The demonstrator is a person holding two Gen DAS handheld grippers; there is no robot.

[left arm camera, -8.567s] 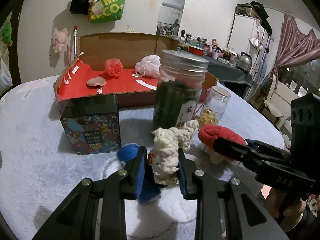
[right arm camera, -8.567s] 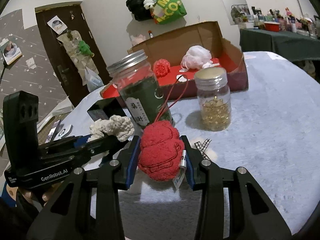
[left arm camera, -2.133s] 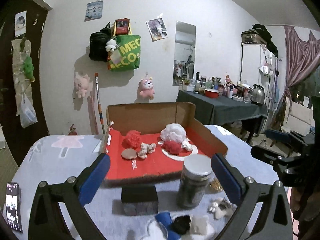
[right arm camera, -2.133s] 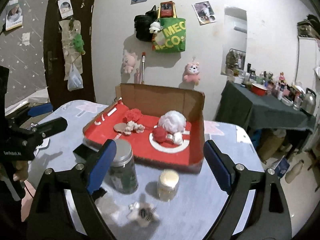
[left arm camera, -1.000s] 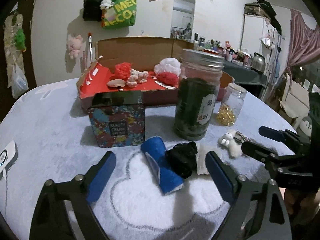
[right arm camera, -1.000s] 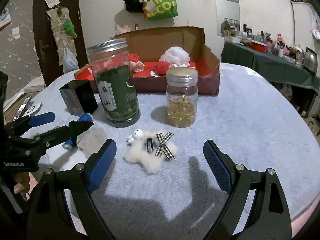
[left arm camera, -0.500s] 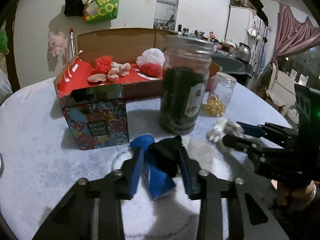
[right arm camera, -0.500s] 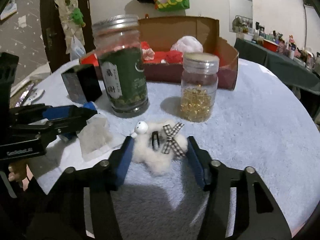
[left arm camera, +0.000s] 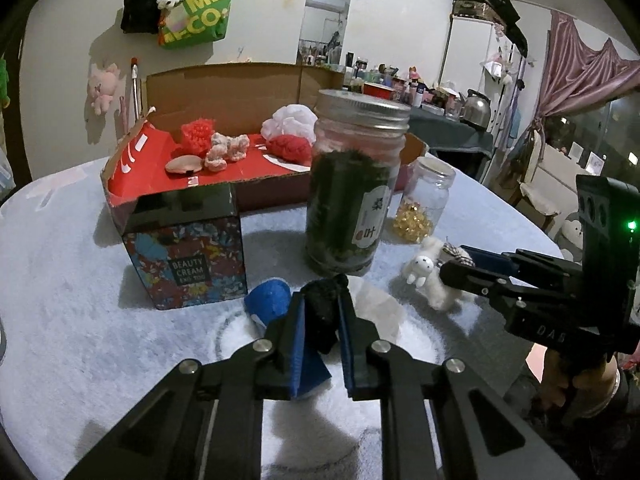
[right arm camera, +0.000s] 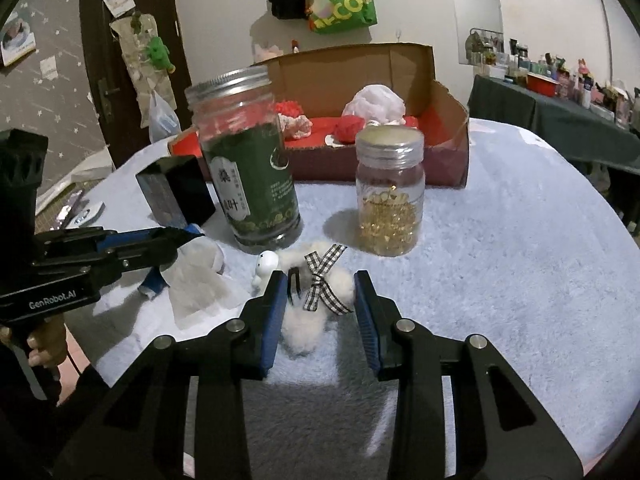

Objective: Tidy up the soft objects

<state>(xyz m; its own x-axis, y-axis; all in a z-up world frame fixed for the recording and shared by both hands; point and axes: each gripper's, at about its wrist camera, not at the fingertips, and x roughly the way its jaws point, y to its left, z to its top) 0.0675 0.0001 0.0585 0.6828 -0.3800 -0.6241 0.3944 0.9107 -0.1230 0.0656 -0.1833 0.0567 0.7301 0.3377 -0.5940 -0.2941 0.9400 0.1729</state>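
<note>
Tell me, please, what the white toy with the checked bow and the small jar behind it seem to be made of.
White toy: apparently fluffy plush, matte, with fuzzy edges; its checked bow looks like woven ribbon, and the small head looks smooth, perhaps plastic. Small jar: clear, glossy glass or plastic, since the golden pieces inside show through; its lid looks like brushed metal.

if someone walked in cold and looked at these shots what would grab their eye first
Probably the two grippers at the near edge of the table: the left gripper pinching a black fuzzy object, and the right gripper closing around a white fluffy toy with a checked bow. Next, the tall green-filled jar just behind them, then the red-lined cardboard box at the back, already holding red and white soft items.
</note>
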